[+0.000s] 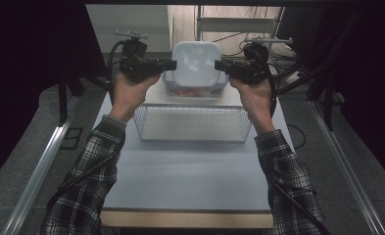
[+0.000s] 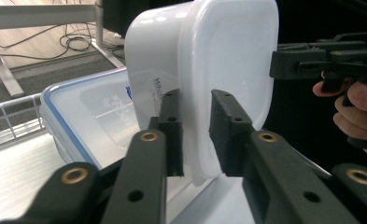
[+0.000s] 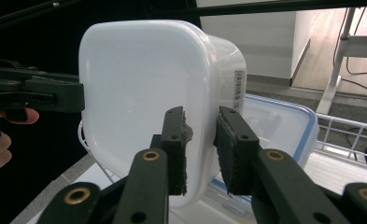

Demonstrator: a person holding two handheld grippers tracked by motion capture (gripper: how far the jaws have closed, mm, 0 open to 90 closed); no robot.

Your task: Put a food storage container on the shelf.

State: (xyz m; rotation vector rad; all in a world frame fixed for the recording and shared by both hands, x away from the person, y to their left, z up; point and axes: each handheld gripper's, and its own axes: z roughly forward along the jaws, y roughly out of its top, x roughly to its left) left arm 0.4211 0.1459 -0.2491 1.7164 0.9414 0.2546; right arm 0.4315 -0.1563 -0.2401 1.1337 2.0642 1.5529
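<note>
A white lidded plastic container [image 1: 196, 61] hangs tipped on its side over the table, its lid facing me. My left gripper [image 1: 173, 64] clamps its left rim and my right gripper [image 1: 218, 65] its right rim. In the left gripper view the jaws [image 2: 195, 100] straddle the lid's edge [image 2: 228, 60], one pad on the tub wall and one on the lid. In the right gripper view the jaws [image 3: 201, 114] pinch the opposite edge of the container [image 3: 139, 93] the same way. Each gripper view also shows the other gripper across the lid.
Just below the white container sits a clear container with a blue-rimmed lid [image 1: 195, 92] [image 2: 92, 121] [image 3: 284, 126]. A wire basket [image 1: 192, 123] stands in front of it on the grey table [image 1: 190, 176]. Desk legs and cables lie on the floor beyond.
</note>
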